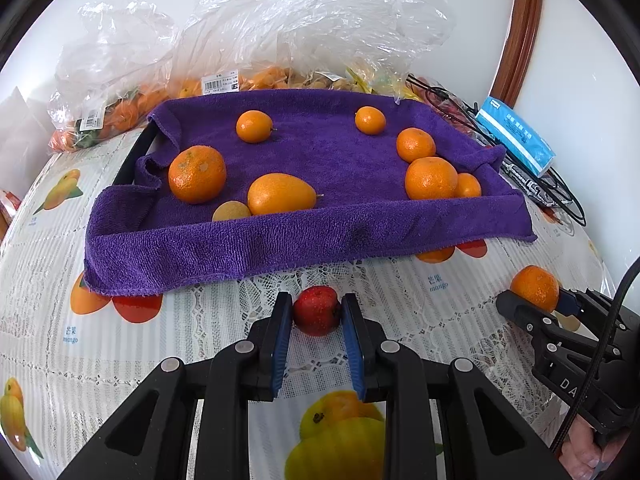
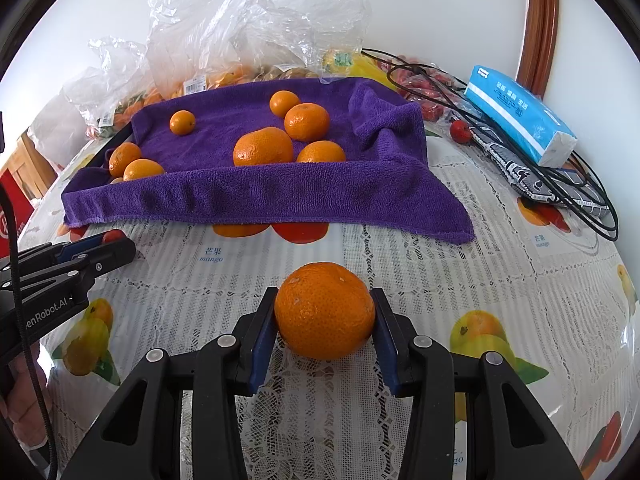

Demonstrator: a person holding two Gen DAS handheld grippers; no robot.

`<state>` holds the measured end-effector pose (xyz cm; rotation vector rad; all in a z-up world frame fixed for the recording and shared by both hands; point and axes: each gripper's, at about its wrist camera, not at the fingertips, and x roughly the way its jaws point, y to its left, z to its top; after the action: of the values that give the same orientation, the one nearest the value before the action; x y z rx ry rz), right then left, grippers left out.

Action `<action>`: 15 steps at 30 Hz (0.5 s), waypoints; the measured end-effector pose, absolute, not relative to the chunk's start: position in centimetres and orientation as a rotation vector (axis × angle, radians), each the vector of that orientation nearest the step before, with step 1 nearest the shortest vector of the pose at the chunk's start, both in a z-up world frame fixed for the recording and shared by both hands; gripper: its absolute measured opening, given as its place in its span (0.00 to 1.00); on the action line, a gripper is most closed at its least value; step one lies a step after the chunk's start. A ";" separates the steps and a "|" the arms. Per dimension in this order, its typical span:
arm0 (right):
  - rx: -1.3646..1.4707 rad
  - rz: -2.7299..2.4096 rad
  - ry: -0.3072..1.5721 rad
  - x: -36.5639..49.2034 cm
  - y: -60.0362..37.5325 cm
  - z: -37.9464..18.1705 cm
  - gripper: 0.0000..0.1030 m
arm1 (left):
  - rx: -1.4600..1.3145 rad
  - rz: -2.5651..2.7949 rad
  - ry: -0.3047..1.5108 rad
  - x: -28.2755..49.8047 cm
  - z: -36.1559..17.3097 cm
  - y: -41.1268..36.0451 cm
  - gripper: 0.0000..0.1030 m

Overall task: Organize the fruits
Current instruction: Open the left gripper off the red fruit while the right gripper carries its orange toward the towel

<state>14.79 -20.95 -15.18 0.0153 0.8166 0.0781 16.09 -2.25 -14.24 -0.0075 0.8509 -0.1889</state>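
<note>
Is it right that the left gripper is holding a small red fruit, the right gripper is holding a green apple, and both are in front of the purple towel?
Not quite. The right gripper holds an orange, not a green apple; the right wrist view shows it clamped between the fingers. The left gripper does hold a small red fruit, and both are in front of the purple towel.

Left wrist view: low over the counter [image 1: 400,312], facing forward along its tongs [image 1: 317,312] toward the purple towel [image 1: 304,240], close.
Right wrist view: same height, further right, facing the towel's [image 2: 280,196] front edge.
Shared: towel, plastic bags [image 1: 256,28], blue tissue pack [image 2: 520,120]; each other's tongs at frame edge.
</note>
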 end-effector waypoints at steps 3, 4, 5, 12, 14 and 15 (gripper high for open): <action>0.018 0.080 0.815 14.8 -21.0 -15.2 0.43 | -0.021 -0.205 0.851 16.0 -14.2 -2.2 0.23; 0.020 0.080 0.815 14.8 -21.0 -15.2 0.43 | -0.027 -0.215 0.851 15.9 -14.1 -2.3 0.23; 0.021 0.081 0.814 14.8 -21.0 -15.1 0.43 | -0.028 -0.223 0.846 15.8 -14.1 -2.3 0.23; 0.030 0.078 0.811 14.6 -21.1 -15.1 0.42 | -0.011 -0.248 0.778 14.9 -12.9 -2.7 0.23; 0.034 0.075 0.810 14.6 -21.2 -15.1 0.42 | -0.017 -0.248 0.774 14.9 -12.8 -2.6 0.23; 0.038 0.074 0.810 14.6 -21.3 -15.1 0.42 | -0.023 -0.248 0.774 14.9 -12.7 -2.5 0.23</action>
<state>14.61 -21.26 -15.05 0.0377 0.8096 0.0744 14.94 -2.50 -12.74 -0.0228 0.7739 -0.2483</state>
